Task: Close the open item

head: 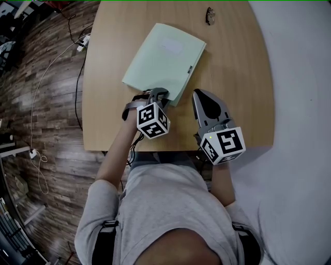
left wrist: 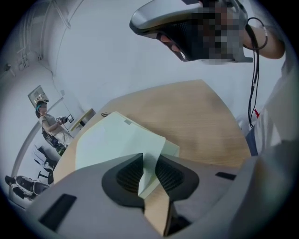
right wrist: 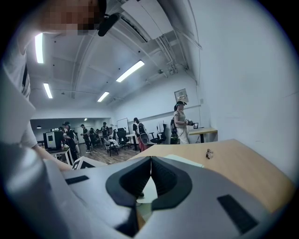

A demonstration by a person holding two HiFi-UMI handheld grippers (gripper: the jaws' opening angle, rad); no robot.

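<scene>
A pale green folder [head: 165, 59] lies flat on the wooden table [head: 235, 77], its cover down. My left gripper [head: 158, 93] points down at the folder's near corner. In the left gripper view the cover's corner [left wrist: 150, 163] stands in the narrow gap between the jaws of the left gripper [left wrist: 149, 161], and the pads do not press on it, so the gripper is open. My right gripper [head: 205, 99] hovers just right of that corner, held nearly level. Its jaws meet at the tips, shut on nothing [right wrist: 150, 161]. The folder's edge [right wrist: 184, 161] shows just beyond them.
A small dark object [head: 209, 15] lies near the table's far edge, also seen as a small dark object [right wrist: 209, 153] past the folder. Cables [head: 77, 46] run over the wood floor to the left. People and office chairs stand far off in the room [right wrist: 135, 133].
</scene>
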